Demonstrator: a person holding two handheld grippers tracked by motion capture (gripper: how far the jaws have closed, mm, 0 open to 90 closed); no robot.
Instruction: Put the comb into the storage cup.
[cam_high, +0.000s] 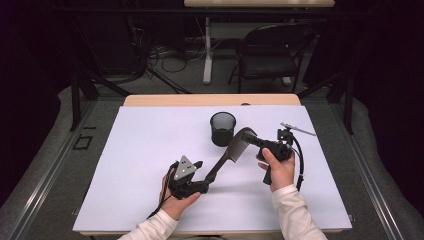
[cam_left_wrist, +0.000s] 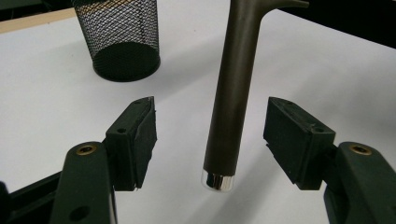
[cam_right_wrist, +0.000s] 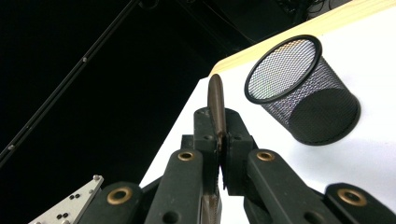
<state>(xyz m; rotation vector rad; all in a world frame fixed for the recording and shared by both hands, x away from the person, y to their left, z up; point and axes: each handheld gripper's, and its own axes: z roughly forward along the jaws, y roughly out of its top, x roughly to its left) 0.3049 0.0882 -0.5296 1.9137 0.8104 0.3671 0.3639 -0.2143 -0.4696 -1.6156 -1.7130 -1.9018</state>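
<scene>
Showing, from the high view alone, the whole brown comb (cam_high: 231, 152) spanning slantwise above the white surface (cam_high: 145, 150), between the left tool (cam_high: 200, 186) and the right tool (cam_high: 254, 139), just in front of the black mesh pen cup (cam_high: 222, 128). Revealing, in the left gripper view, the comb's smooth round handle (cam_left_wrist: 229, 98) with its shiny metal end cap, hanging free between the left tool's (cam_left_wrist: 210, 135) parted pads, touching neither. Presenting, in the right gripper view, the right tool (cam_right_wrist: 219, 151) clamped tight on the thin toothed end of the comb (cam_right_wrist: 216, 105), edge-on, with the cup's (cam_right_wrist: 303, 88) wire weave and round rim beside it. Remaining hard to make out: the comb's teeth, blurred from above and cut off at the top of the left gripper view.
</scene>
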